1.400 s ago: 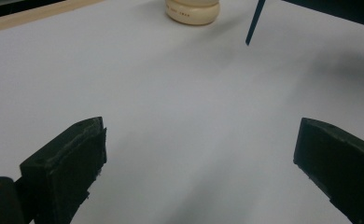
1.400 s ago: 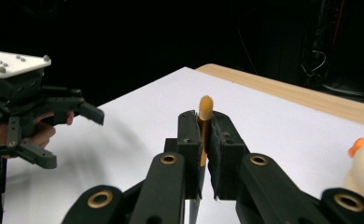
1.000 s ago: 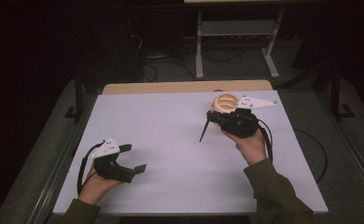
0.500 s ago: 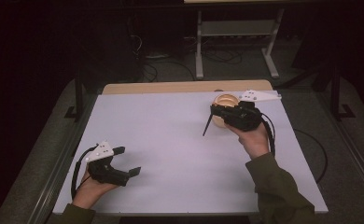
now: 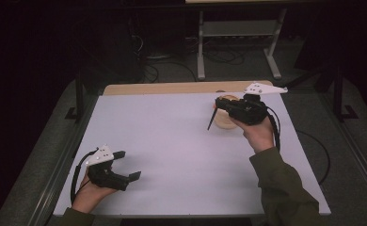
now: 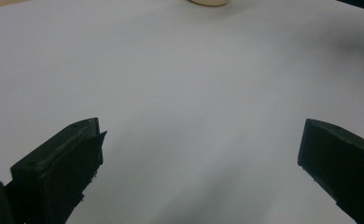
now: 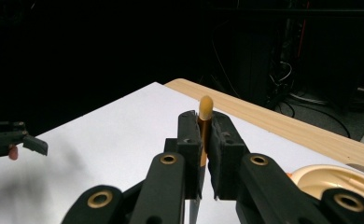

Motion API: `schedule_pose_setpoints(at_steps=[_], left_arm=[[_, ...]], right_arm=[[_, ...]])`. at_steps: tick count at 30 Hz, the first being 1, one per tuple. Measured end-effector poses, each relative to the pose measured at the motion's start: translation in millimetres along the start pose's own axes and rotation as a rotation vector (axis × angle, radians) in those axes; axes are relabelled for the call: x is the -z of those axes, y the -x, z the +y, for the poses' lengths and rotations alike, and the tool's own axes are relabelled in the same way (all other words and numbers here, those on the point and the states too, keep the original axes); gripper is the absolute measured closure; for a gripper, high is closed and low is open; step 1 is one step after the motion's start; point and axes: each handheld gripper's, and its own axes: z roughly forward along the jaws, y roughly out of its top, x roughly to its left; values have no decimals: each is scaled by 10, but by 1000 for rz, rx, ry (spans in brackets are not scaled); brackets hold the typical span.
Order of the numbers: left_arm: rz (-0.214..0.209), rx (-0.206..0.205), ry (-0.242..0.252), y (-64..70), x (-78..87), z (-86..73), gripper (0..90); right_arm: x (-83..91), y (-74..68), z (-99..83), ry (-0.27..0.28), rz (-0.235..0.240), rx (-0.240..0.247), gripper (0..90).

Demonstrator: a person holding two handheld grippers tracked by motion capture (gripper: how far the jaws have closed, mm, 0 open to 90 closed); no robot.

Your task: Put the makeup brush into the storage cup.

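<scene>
Near the table's (image 5: pixel 172 141) far right corner, our right gripper (image 7: pixel 204 140) clamps a slim stick (image 7: pixel 205 112) upright beside the bowl (image 5: pixel 224 120), likely ready to work in it. Our left gripper (image 5: pixel 125 165) rests agape at the near left corner.

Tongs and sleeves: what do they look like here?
Both tongs, left and right, are black two-jaw units, each topped by a pale grey three-cornered plate and trailing a black cable. The right gripper view shows brass-coloured pivot rivets on the linkage arms. The sleeves are olive green.
</scene>
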Motion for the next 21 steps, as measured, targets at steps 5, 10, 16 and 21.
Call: schedule_pose_setpoints(at_steps=[5, 10, 16, 21], left_arm=[[3, -8, -10, -7, -3, -4, 0], [5, -4, -12, 0, -2, -4, 0], [11, -9, -20, 5, -14, -15, 0], [10, -7, -20, 3, -15, -16, 0]], right_arm=[[-16, 35, 29, 5, -9, -5, 829], [-45, 69, 27, 2, -19, -9, 829], [-59, 111, 54, 1, -32, -9, 829], [-44, 139, 99, 5, -41, -9, 829]])
